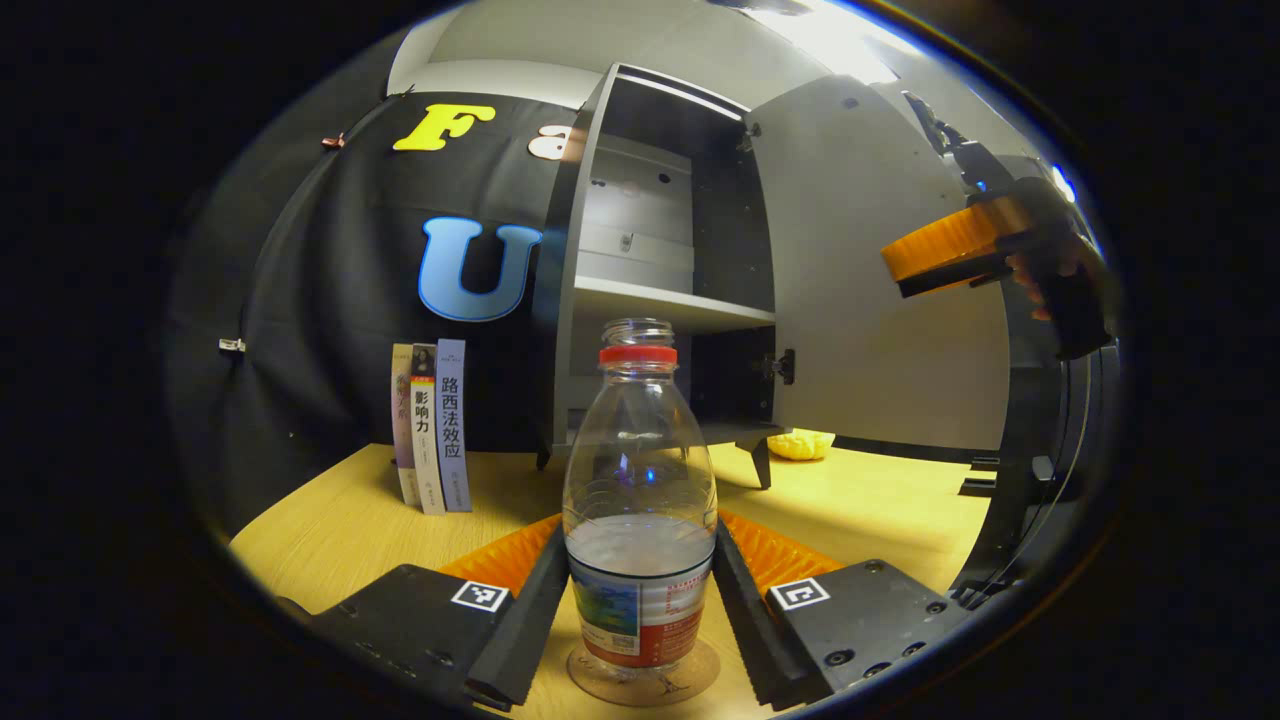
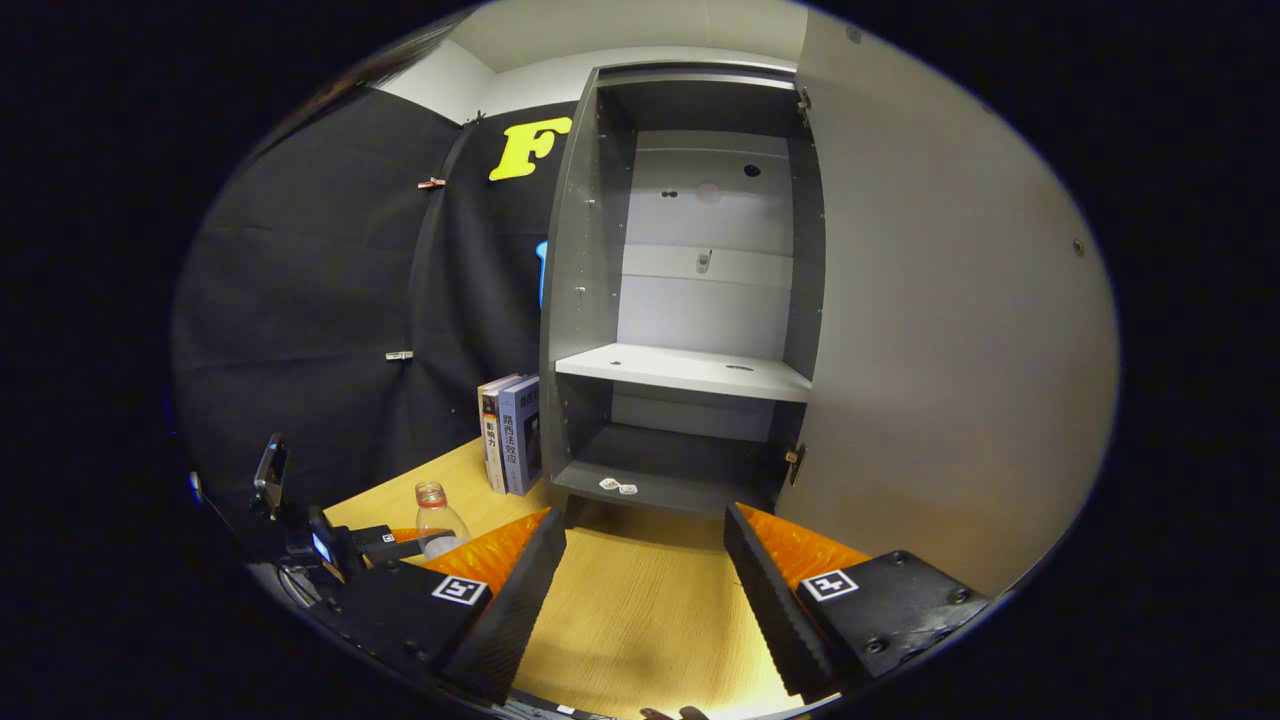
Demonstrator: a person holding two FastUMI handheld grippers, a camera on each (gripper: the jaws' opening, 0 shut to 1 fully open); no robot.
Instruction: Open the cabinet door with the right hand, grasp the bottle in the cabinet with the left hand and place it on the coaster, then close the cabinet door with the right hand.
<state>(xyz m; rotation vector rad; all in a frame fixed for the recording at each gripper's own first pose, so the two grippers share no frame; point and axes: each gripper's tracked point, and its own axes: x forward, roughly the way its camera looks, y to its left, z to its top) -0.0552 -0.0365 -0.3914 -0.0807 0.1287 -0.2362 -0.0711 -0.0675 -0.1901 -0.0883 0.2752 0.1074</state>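
A clear bottle (image 1: 640,480) with a red neck ring, no cap and some water in it stands upright on a round coaster (image 1: 690,680) on the wooden table. My left gripper (image 1: 640,535) is shut on the bottle's lower body, a finger on each side. Behind it the grey cabinet (image 1: 640,310) is open, its door (image 1: 870,300) swung out to the right. A hand holds my right gripper (image 1: 945,250) next to that door. In the right gripper view, my right gripper (image 2: 645,525) is open in front of the cabinet (image 2: 690,370), with the door (image 2: 950,330) close on its right. The bottle (image 2: 436,525) is low on the left.
Three books (image 1: 432,425) stand upright left of the cabinet, against the black cloth wall. A yellow object (image 1: 800,443) lies on the table behind the cabinet's leg. A black stand (image 1: 1020,470) rises at the right edge. Two small stickers (image 2: 618,486) lie on the cabinet floor.
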